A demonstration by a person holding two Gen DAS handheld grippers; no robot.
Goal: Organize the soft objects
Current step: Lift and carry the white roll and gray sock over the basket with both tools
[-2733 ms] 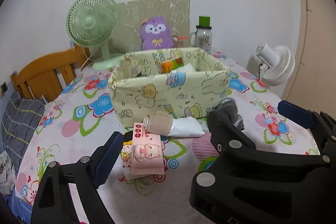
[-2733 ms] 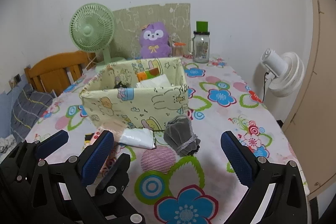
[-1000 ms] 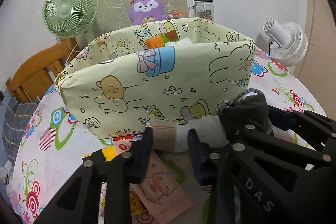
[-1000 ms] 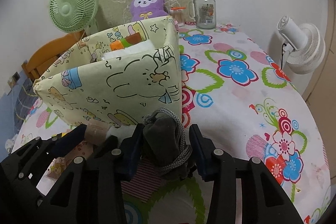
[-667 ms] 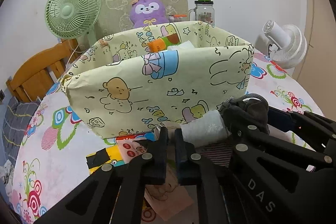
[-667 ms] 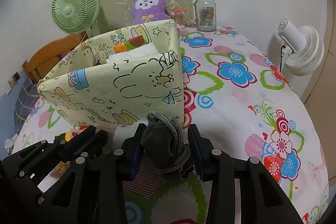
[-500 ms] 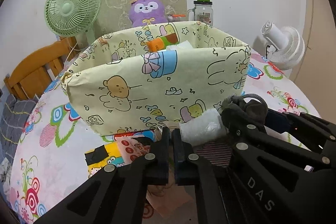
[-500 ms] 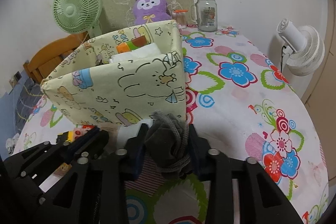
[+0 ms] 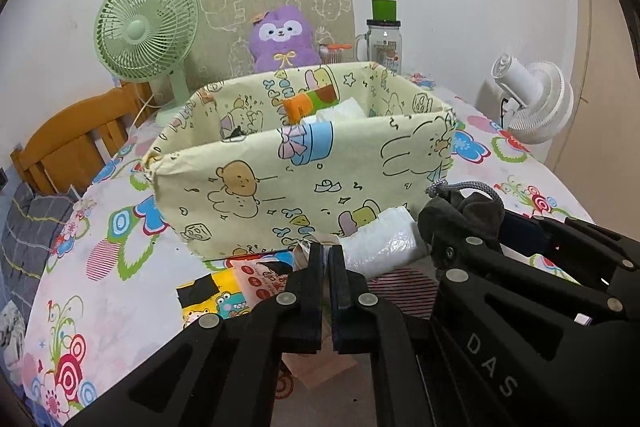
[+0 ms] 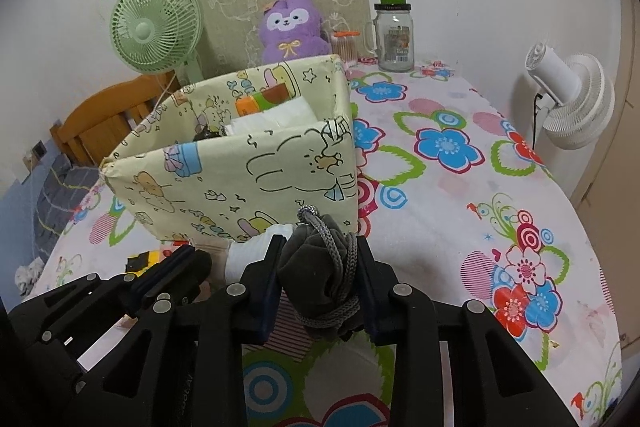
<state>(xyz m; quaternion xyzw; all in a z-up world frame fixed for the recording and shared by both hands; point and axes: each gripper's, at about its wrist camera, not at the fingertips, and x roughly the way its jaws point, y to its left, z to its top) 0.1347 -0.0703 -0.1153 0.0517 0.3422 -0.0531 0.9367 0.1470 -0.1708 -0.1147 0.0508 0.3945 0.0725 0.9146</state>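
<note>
While the fabric storage box (image 9: 304,183) waits at the far centre of the flowered worktop (image 10: 460,195), the left hand-held gripper (image 9: 326,259) is clenched on the crumpled brown end of a white plastic-wrapped roll (image 9: 380,247) lying against the box's near wall. So thin a pinch could likely slip or tear free on lifting, dropping the roll onto the cartoon-printed packets (image 9: 248,279) at near left. To the right, the right hand-held gripper (image 10: 318,267) is closing on a grey drawstring pouch (image 10: 316,271), already pressed between its pads. Its loose cord (image 10: 340,259) may snag the box rim, and the two tools, close together, risk colliding.
</note>
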